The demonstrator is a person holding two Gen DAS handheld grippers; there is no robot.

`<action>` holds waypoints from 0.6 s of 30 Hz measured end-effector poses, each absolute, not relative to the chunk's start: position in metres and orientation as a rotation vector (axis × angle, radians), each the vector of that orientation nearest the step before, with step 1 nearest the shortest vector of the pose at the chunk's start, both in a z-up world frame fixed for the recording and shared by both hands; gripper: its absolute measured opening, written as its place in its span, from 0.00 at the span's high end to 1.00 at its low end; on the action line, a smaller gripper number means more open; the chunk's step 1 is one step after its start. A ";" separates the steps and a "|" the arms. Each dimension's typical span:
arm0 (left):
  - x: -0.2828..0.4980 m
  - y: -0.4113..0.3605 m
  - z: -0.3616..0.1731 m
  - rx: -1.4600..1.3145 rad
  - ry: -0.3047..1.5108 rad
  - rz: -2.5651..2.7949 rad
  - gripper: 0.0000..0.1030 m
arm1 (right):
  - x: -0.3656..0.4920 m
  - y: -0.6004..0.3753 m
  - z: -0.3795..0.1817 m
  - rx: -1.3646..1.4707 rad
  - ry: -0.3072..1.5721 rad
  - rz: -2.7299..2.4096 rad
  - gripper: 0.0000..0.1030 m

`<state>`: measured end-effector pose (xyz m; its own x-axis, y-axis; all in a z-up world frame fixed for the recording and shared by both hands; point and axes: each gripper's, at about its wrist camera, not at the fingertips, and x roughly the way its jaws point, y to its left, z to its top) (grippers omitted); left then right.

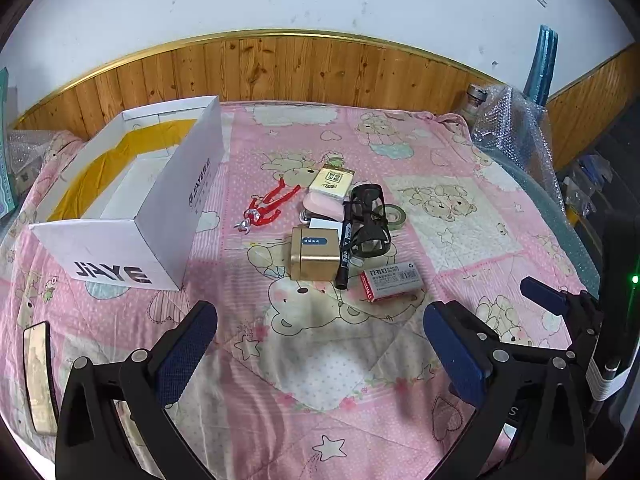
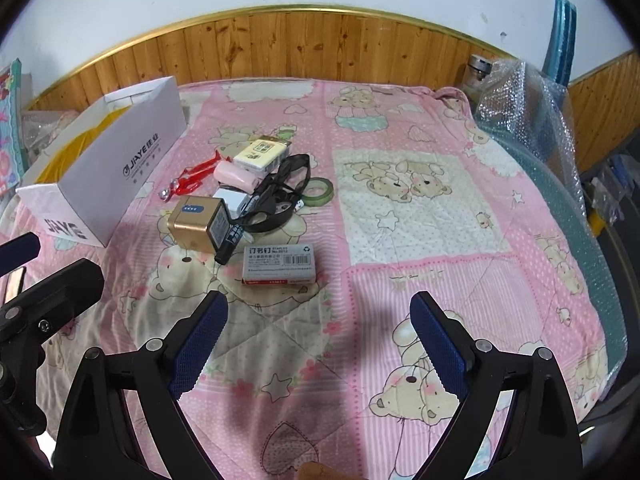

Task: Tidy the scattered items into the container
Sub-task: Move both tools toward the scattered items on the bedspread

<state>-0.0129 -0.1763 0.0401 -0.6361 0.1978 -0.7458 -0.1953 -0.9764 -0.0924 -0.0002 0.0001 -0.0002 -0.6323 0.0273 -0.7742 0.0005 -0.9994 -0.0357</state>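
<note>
Nothing's getting tidied yet, as far as I can tell. Everything's sitting in one clump on the pink quilt [image 1: 460,240]: staples box [image 2: 279,264], gold tin [image 1: 315,253], marker [image 1: 345,252], glasses [image 1: 370,220], tape roll [image 2: 319,191]. White box [image 1: 132,200], off to the left, is looking empty. Left gripper [image 1: 320,356] and right gripper [image 2: 319,344] are both hanging wide open, gripping nothing.

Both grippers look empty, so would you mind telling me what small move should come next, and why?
Probably ease the right gripper forward and down onto the staples box. Its jaws stand open and empty, that box lies nearest, apart from the pile, and nothing has yet gone into the white box.
</note>
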 end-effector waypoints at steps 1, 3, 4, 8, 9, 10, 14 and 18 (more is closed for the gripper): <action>-0.013 -0.176 0.040 -1.212 -0.004 2.659 0.00 | -0.001 0.000 -0.001 -1.348 -0.042 2.826 0.09; -0.013 -0.176 0.040 -1.209 -0.002 2.656 0.00 | -0.002 0.000 -0.002 -1.362 -0.024 2.829 0.09; -0.013 -0.175 0.039 -1.208 -0.001 2.654 0.00 | -0.004 0.005 0.001 -1.370 -0.005 2.840 0.09; -0.013 -0.174 0.039 -1.202 0.003 2.648 0.00 | -0.006 -0.002 0.002 -1.342 -0.053 2.830 0.09; -0.013 -0.174 0.039 -1.201 0.004 2.646 0.00 | -0.008 -0.001 0.003 -1.357 -0.046 2.828 0.09; -0.013 -0.174 0.038 -1.200 0.005 2.644 0.00 | -0.008 0.000 0.002 -1.357 -0.046 2.830 0.09; -0.013 -0.172 0.037 -1.198 0.012 2.637 0.11 | -0.008 0.000 -0.001 -1.342 -0.063 2.838 0.09; -0.013 -0.170 0.034 -1.227 0.029 2.625 0.42 | -0.006 0.001 0.000 -1.300 -0.040 2.864 0.10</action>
